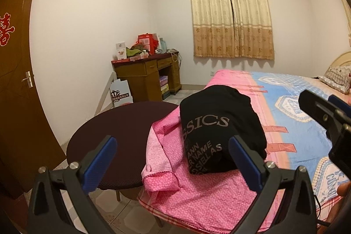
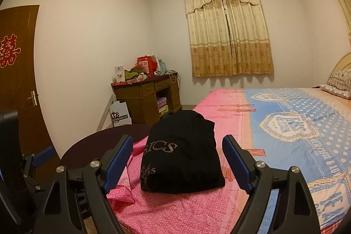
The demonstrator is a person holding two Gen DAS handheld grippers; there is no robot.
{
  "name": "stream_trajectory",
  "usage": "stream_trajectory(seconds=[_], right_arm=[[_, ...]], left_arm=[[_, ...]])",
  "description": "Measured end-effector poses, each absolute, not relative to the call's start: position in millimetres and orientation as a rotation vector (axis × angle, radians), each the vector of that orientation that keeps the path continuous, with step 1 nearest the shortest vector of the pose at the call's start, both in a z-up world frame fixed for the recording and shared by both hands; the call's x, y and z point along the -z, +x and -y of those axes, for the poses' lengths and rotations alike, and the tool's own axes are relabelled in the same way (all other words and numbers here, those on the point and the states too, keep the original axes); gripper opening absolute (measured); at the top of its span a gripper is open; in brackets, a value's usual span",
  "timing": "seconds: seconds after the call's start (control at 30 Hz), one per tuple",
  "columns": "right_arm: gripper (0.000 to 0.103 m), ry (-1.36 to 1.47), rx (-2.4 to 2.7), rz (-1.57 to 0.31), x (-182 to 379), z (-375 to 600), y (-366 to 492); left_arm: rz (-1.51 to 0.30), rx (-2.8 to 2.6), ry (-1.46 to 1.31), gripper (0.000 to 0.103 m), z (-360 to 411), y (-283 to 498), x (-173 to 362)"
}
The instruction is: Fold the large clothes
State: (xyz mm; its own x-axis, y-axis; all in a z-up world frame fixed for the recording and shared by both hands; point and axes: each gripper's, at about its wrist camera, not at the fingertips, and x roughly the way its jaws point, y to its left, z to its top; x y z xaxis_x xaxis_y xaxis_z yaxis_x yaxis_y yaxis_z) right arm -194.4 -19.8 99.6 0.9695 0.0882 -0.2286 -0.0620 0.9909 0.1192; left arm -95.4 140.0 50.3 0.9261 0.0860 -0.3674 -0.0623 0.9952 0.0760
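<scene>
The black garment [image 2: 182, 152] lies folded into a compact bundle on the near corner of the bed [image 2: 285, 115], on pink cloth [image 1: 166, 159]. Folding looks finished; next probably a release check or fetching another piece. The left gripper [image 1: 175, 159] and right gripper [image 2: 175, 163] gape wide, holding nothing. The bundle's far side and underside are hidden.

A black top [image 2: 182, 155] with grey letters is seen on a pink dotted sheet [image 2: 175, 209]; the blanket [image 2: 296, 120] is blue with white dots.
</scene>
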Motion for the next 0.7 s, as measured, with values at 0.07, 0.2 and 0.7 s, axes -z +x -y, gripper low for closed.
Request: stream_trajectory(seconds=[0.07,0.2,0.7], right_arm=[[0.085,0.117,-0.077,-0.240,-98.0,20.3,-194.4],[0.085,0.128,-0.078,-0.251,-97.3,21.0,-192.2],[0.085,0.151,-0.077,-0.268,-96.3,24.2,-187.5]], left_arm=[[-0.382,-0.077,0.064,0.103,-138.9,-95.7,-49.8],[-0.384,-0.075,0.065,0.103,-138.0,-96.0,-49.6],[-0.396,-0.071,0.058,0.103,-139.9,-93.5,-47.1]])
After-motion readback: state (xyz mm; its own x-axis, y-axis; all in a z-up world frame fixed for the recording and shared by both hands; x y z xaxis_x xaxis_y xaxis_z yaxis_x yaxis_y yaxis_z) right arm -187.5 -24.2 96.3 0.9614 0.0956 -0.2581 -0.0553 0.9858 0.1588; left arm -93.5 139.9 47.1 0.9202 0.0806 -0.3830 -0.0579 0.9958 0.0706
